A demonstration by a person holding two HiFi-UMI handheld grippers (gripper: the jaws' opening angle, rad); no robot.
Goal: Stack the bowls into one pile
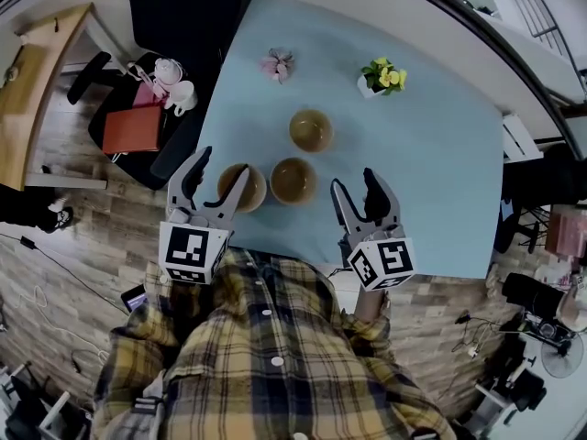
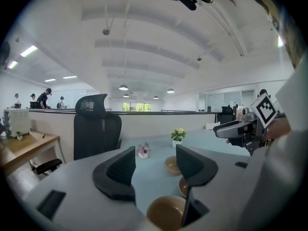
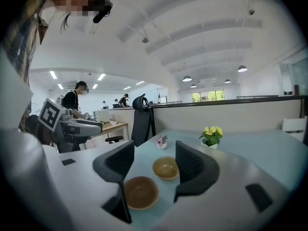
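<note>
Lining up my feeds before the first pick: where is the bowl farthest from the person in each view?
Head view: farthest bowl, near picture centre, down-left of the yellow flower pot.
Left gripper view: the bowl shows between the open jaws, below the pot.
Right gripper view: the bowl shows between the open jaws, down-left of the pot.
Shared landmark: the yellow flower pot.

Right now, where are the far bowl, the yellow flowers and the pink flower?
far bowl (image 1: 311, 130), head view, inner bottom
yellow flowers (image 1: 385, 74), head view, the blossoms
pink flower (image 1: 277, 64), head view, its petals
</note>
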